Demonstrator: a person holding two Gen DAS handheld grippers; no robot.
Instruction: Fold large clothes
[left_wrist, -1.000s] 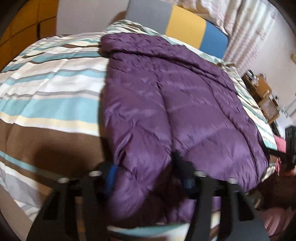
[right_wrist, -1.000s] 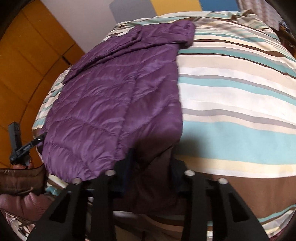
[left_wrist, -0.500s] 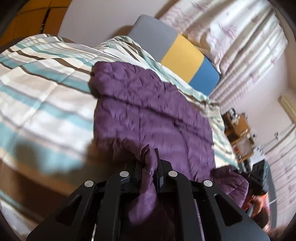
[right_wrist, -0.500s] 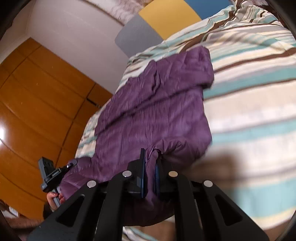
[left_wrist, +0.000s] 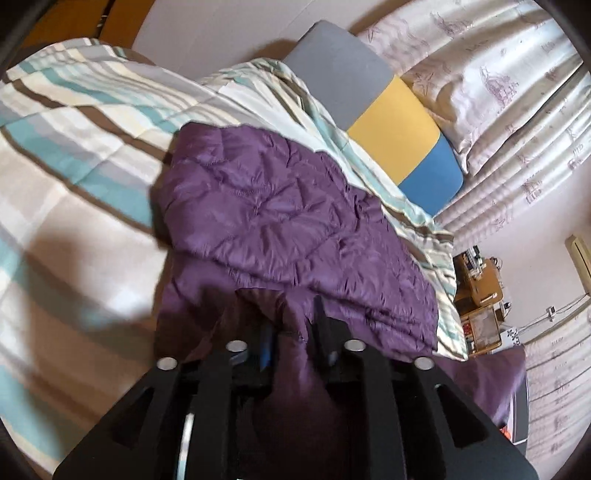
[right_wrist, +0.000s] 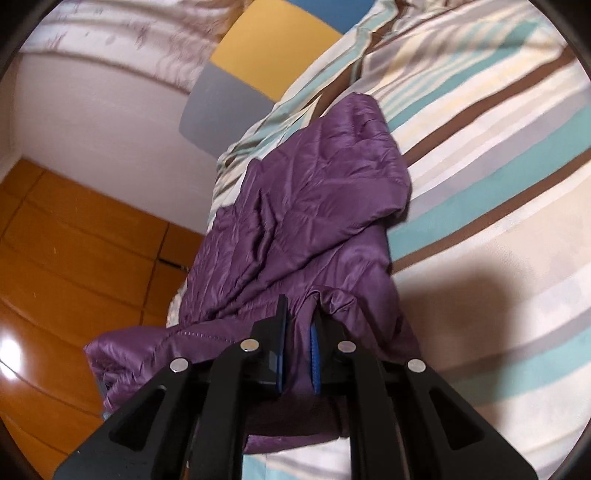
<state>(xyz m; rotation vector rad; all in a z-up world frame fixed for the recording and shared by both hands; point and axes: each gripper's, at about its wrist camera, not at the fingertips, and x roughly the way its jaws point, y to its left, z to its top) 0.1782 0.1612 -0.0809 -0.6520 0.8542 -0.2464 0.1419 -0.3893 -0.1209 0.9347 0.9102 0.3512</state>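
A purple quilted puffer jacket (left_wrist: 280, 218) lies on a striped bed and also shows in the right wrist view (right_wrist: 314, 221). My left gripper (left_wrist: 291, 325) is shut on the jacket's near hem and holds it lifted off the bed. My right gripper (right_wrist: 299, 325) is shut on the other near corner of the hem, also lifted. The raised near part of the jacket hangs between the grippers while its far part still rests flat on the bed.
The striped duvet (left_wrist: 74, 155) covers the bed. A grey, yellow and blue headboard cushion (left_wrist: 373, 110) stands at the far end, with curtains (left_wrist: 517, 129) behind. A wooden wardrobe (right_wrist: 74, 258) is left of the bed; a cluttered wooden desk (left_wrist: 480, 288) is to the right.
Both grippers closed on the jacket's near hem and lifted it up and forward over the rest of the jacket. The views tilted upward toward the headboard.
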